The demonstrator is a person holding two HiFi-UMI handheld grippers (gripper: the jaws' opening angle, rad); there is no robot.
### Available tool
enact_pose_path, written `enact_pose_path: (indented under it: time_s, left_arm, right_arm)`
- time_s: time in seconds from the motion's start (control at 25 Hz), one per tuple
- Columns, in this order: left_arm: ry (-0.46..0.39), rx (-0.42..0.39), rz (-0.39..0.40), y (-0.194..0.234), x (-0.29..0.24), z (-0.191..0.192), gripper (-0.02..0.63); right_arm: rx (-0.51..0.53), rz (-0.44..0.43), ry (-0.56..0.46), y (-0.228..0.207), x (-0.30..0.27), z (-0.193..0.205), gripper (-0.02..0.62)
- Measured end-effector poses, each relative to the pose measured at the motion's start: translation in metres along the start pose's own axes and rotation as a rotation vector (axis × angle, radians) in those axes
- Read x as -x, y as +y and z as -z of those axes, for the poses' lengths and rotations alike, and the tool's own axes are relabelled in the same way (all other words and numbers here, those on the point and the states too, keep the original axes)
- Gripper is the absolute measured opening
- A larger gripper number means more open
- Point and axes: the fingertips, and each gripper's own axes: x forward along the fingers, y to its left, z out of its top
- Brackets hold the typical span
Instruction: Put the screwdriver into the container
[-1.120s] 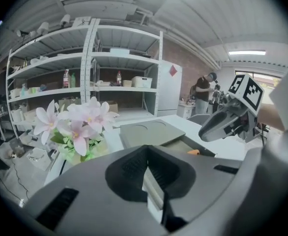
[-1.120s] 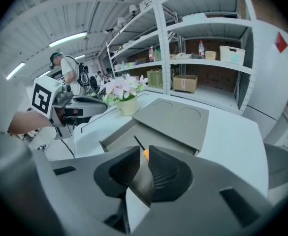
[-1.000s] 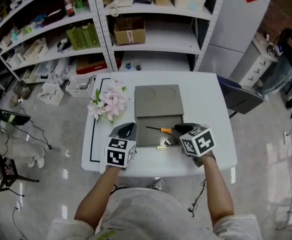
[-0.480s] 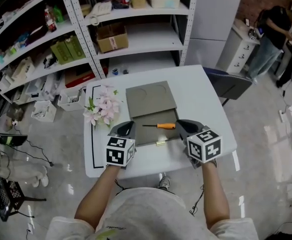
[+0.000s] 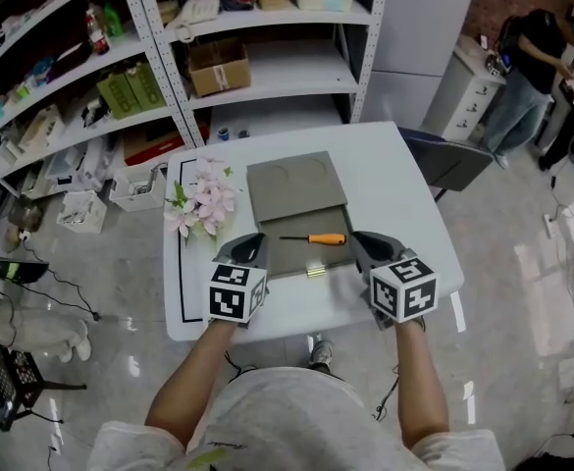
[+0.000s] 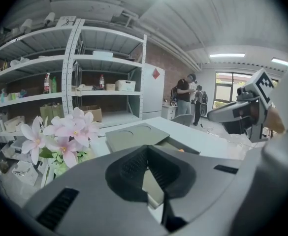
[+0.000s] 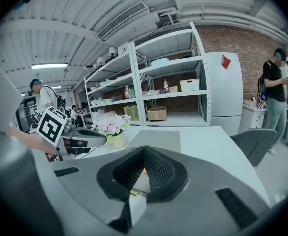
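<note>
The screwdriver (image 5: 314, 238), with an orange handle and dark shaft, lies flat in the open tray of the grey container (image 5: 288, 260) on the white table. The container's lid (image 5: 294, 184) lies open behind it. My left gripper (image 5: 250, 246) rests shut at the tray's left edge, holding nothing. Just right of the tray is my right gripper (image 5: 363, 243), also shut and empty, a short gap from the handle. In the left gripper view the jaws meet (image 6: 148, 150) with the lid (image 6: 134, 134) beyond. The right gripper view shows closed jaws (image 7: 144, 152).
A pot of pink flowers (image 5: 200, 202) stands left of the container, close to my left gripper. The white table's (image 5: 394, 194) front edge lies just under both grippers. Metal shelves (image 5: 218, 57) stand behind, a chair (image 5: 453, 165) at the right, and a person (image 5: 532, 57) at the far right.
My right gripper let go of the screwdriver's handle, drew back to the right and shut empty. The screwdriver stays in the tray. The left gripper has hardly moved.
</note>
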Motion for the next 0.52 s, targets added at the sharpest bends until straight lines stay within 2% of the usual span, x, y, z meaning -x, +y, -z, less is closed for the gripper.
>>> enact_pose_path:
  time_s: [0.52]
  left_arm:
    - [0.005,0.013,-0.019,0.0014,0.0053,0.0053,0.005]
  right_arm:
    - [0.011,-0.020,0.016,0.0012,-0.0018,0.0018,0.003]
